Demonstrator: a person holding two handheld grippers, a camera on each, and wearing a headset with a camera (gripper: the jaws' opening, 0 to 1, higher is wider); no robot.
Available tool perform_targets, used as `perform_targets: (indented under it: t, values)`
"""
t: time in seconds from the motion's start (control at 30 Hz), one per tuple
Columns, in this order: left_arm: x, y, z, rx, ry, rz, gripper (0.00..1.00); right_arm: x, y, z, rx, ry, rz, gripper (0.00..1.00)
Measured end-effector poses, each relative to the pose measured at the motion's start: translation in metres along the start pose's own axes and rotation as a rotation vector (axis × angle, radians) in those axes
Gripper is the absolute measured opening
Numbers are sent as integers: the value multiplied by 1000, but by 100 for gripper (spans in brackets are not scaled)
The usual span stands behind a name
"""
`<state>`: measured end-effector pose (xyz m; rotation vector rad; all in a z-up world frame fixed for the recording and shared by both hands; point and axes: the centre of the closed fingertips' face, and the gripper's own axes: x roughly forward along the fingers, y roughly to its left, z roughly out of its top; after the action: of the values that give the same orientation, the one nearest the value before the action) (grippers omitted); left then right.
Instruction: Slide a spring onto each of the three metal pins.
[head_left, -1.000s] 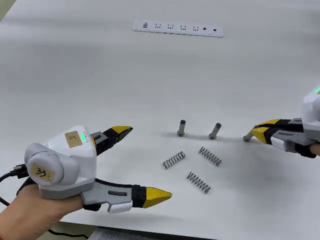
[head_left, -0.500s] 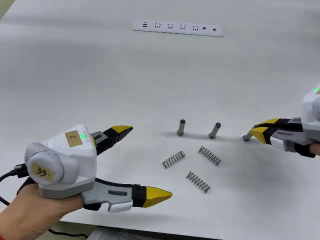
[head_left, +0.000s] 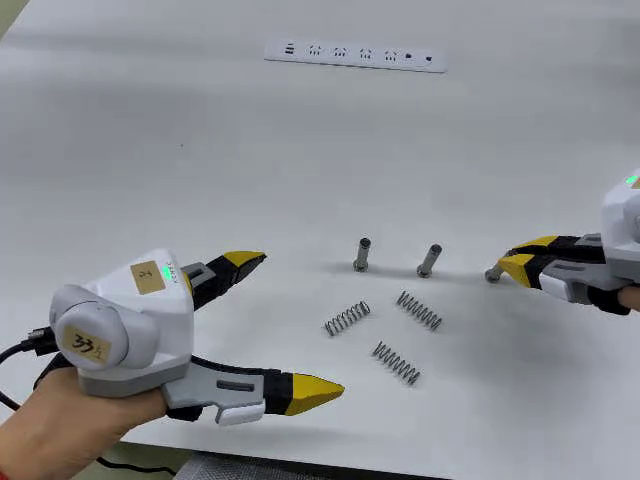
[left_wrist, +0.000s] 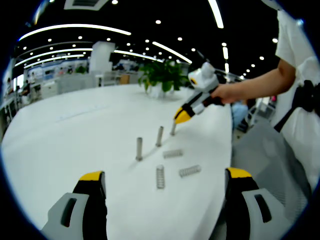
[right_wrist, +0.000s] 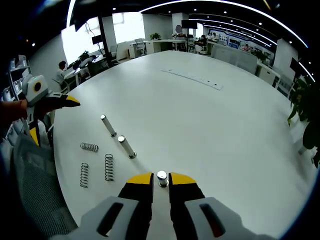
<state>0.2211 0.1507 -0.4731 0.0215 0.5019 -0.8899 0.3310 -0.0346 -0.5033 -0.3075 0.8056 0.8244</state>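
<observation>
Our right gripper (head_left: 508, 262) has its yellow-tipped jaws drawn nearly together around the right pin (head_left: 493, 272). In the right gripper view the pin's round head sits squarely between the tips, touching both, so we judge it gripped. The pin's foot looks to be on the table (head_left: 200, 150), not lifted.

Our left gripper (head_left: 300, 322) hovers at the near left with its jaws spread wide and nothing between them.

Left of the held pin stand the middle pin (head_left: 430, 261) and the left pin (head_left: 362, 255), apart from each other and bare. The three springs lie flat just nearer to us than the pins: the left spring (head_left: 347, 319), the right spring (head_left: 419, 311) and the near spring (head_left: 396, 363), none touching another. A power strip (head_left: 355, 56) lies at the far side, well apart from the work.

We take this as the very start: no spring is on any pin, and the step in hand is securing the first pin. Next, we think, the open left gripper must travel right to a spring, most likely the left spring as the closest, and pinch it lightly near one end so the coil is not crushed. Then the free end has to be lined up with the pin's head before sliding on.
</observation>
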Motion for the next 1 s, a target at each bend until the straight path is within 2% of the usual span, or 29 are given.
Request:
perform_targets:
  t: [0.53,0.87,1.0]
  values:
    - [-1,0,-1,19,16,-9,100,-6,-1,3,-25,-22,13,23]
    - [-3,0,0,44,34,-16,100,-18,2,7,-50,-47,26,32]
    - [-4,-2,2,53,36,-17,100,-25,3,12,-44,-76,35,37]
